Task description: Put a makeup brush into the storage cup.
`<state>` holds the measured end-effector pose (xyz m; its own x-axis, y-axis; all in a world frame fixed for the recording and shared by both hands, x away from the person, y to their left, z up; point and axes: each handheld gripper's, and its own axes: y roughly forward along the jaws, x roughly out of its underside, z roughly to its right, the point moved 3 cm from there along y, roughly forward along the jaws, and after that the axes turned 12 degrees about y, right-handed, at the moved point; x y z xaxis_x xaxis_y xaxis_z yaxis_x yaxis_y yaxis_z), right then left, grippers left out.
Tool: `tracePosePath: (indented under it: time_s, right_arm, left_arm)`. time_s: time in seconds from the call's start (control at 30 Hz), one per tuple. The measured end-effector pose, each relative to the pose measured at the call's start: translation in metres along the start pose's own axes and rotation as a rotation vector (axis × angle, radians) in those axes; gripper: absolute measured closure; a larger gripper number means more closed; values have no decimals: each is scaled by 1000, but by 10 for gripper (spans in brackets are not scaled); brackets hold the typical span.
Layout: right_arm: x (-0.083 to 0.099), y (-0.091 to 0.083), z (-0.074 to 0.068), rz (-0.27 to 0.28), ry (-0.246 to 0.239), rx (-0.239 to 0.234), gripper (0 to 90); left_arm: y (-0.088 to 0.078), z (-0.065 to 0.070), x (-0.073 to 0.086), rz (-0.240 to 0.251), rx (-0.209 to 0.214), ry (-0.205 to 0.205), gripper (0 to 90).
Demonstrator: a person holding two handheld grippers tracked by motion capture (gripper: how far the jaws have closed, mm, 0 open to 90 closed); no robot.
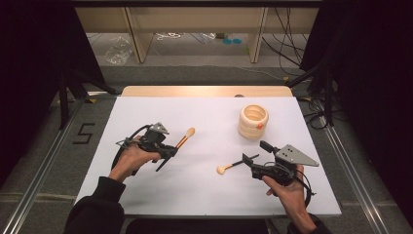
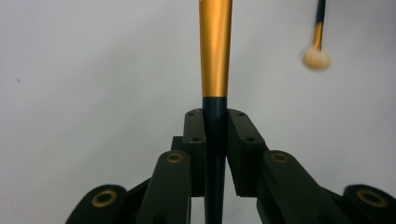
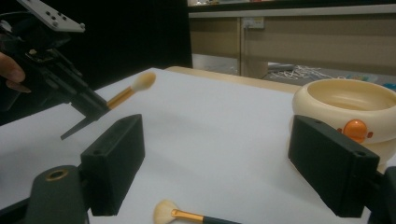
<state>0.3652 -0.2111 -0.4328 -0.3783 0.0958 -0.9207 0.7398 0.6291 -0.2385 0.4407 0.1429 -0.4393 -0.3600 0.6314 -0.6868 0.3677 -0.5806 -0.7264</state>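
Left gripper (image 1: 168, 152): my jaws clamp one makeup brush (image 1: 185, 138), lifted off the white table (image 1: 204, 190).
Right gripper (image 3: 219, 163): jaws apart, second brush (image 3: 187, 215) lying below.
Right gripper view: cream holder (image 3: 348, 109) just beside my jaw.

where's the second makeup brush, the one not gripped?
In the high view the loose brush lies on the white table, right of centre, just ahead of the open right gripper, below the cream holder.

The high view looks forward and down from the near side; each gripper view sits low, close to the white table (image 1: 204, 180) — both share the lying makeup brush (image 3: 187, 215).
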Motion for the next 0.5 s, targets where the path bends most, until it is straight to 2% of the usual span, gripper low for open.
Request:
tracePosePath:
  time_s: [0.07, 0.1, 0.13, 0.17, 0.2, 0.23, 0.3, 0.33, 0.37, 0.4, 0.43, 0.47, 0.5]
  right_arm:
    - [0, 1, 1, 10, 12, -6, 190]
    - [-1, 3, 2, 22, 13, -7, 190]
    - [-1, 3, 1, 16, 32, -15, 191]
    - [-1, 4, 2, 14, 37, -13, 196]
    - [-1, 5, 2, 12, 55, -24, 204]
    - [-2, 7, 2, 22, 55, -31, 207]
    - [-3, 11, -1, 5, 56, -29, 211]
    - [-4, 17, -6, 2, 65, -59, 229]
    - [-4, 17, -6, 2, 65, -59, 229]
    - [-4, 20, -9, 0, 61, -76, 240]
    - [-4, 28, -17, -3, 67, -115, 251]
    - [-4, 28, -17, -3, 67, -115, 251]
    - [-3, 36, -26, -13, 62, -148, 260]
  left_arm:
    - [-4, 2, -4, 59, -19, -26, 785]
    - [-6, 3, -5, 91, -16, -38, 785]
    - [-7, 4, -6, 115, -3, -50, 784]
    - [-7, 7, -8, 149, -8, -75, 785]
    - [-7, 10, -8, 164, 5, -80, 785]
    - [-7, 12, -9, 181, 12, -83, 784]
    - [-7, 19, -10, 216, 33, -98, 785]
    - [-7, 24, -12, 242, 26, -100, 785]
    - [-7, 24, -12, 242, 26, -100, 784]
    - [-7, 27, -13, 254, 45, -98, 784]
    - [-7, 30, -13, 273, 53, -97, 785]
    - [-6, 34, -14, 280, 55, -97, 785]
    - [-5, 37, -14, 281, 70, -100, 785]
